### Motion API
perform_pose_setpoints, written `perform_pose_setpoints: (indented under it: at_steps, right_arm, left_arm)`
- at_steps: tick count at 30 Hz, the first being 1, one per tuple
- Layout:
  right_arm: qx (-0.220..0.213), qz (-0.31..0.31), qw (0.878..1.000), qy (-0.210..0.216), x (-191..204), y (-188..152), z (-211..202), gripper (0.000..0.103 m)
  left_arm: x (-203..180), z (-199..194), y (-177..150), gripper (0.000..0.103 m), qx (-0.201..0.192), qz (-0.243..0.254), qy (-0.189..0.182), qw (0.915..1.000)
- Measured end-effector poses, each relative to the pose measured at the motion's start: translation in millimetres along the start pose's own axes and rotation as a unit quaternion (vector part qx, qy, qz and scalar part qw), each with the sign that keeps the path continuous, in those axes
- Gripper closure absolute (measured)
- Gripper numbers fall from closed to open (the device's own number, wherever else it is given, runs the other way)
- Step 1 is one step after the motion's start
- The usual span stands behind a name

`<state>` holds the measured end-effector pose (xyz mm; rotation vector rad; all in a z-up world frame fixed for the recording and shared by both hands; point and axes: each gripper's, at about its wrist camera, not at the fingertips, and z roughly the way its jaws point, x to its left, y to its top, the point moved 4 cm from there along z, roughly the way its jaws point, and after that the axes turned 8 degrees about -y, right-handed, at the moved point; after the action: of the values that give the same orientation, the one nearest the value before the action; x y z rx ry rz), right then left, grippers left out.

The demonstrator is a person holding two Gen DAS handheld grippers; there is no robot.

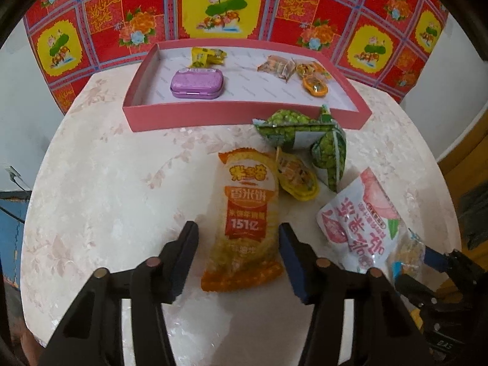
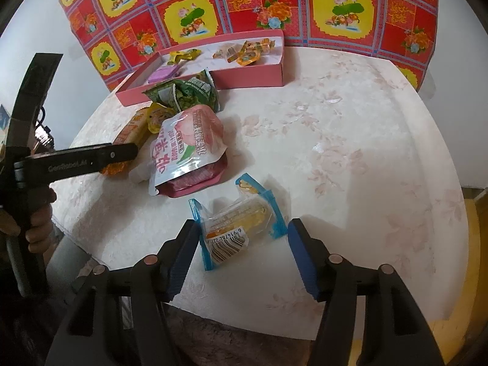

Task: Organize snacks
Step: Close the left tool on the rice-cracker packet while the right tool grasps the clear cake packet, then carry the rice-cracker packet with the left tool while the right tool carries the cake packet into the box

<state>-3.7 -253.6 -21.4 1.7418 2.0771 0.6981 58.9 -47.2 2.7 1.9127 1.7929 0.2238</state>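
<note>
orange rice cracker pack point(image 1: 245, 216) sits between my wide left gripper point(image 1: 238, 235); my right gripper point(image 2: 242, 235), wide too, straddles the blue-edged cake packet point(image 2: 238, 228), both bound for the pink tray point(image 1: 244, 117).

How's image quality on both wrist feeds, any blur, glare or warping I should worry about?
Left wrist view: the orange rice-cracker packet between the open left gripper fingers looks slightly soft; the pink cardboard tray edges bow from fisheye. Right wrist view: sharper, barcode readable on the clear blue-edged snack packet, soft shadows, mild sheen on the pink peach pouch.
</note>
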Motion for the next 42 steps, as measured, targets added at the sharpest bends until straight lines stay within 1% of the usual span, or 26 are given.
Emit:
perform_pose_setpoints:
  at_steps: [1,2,4,6,8,9,14,25,32,42]
  right_arm:
    - [0.0,-0.002,1.0,-0.001,0.0,0.2,0.2,0.041]
    - [0.0,-0.004,1.0,-0.002,0.7,0.0,0.1,0.043]
    - [-0.001,-0.007,1.0,-0.001,1.8,-0.1,-0.2,0.048]
    - [-0.003,-0.012,1.0,-0.002,2.5,0.1,-0.1,0.054]
    - [-0.004,-0.016,1.0,0.004,3.6,0.5,0.4,0.069]
    - [-0.003,-0.019,1.0,0.005,4.7,0.8,0.7,0.07]
    - [-0.006,-0.025,0.999,0.02,8.4,2.3,-0.3,0.074]
    - [-0.018,-0.027,0.999,0.03,6.2,21.8,-12.7,0.075]
    - [-0.034,-0.033,0.998,0.031,6.8,46.0,-20.8,0.076]
    - [-0.055,-0.032,0.998,0.027,5.4,86.1,-20.3,0.076]
  left_arm:
    - [0.5,-0.1,0.4,0.055,-0.004,0.002,0.003,1.0]
    - [0.7,0.0,0.5,0.057,-0.006,0.003,0.003,1.0]
    - [0.8,-0.1,0.6,0.06,-0.008,0.005,-0.001,1.0]
    - [0.4,-0.7,0.5,0.061,-0.01,0.006,-0.004,0.9999]
    - [0.5,-1.7,0.6,0.062,-0.011,0.007,-0.005,0.9999]
    - [0.4,-2.6,0.8,0.062,-0.012,0.006,-0.006,0.9999]
    - [0.1,-9.3,2.6,0.062,-0.02,0.005,-0.008,0.9998]
    - [2.8,-34.9,13.9,0.062,-0.044,-0.01,-0.004,0.999]
    - [6.4,-51.0,27.9,0.062,-0.062,-0.014,-0.004,0.9979]
    - [13.1,-56.1,55.7,0.062,-0.072,-0.015,-0.003,0.9973]
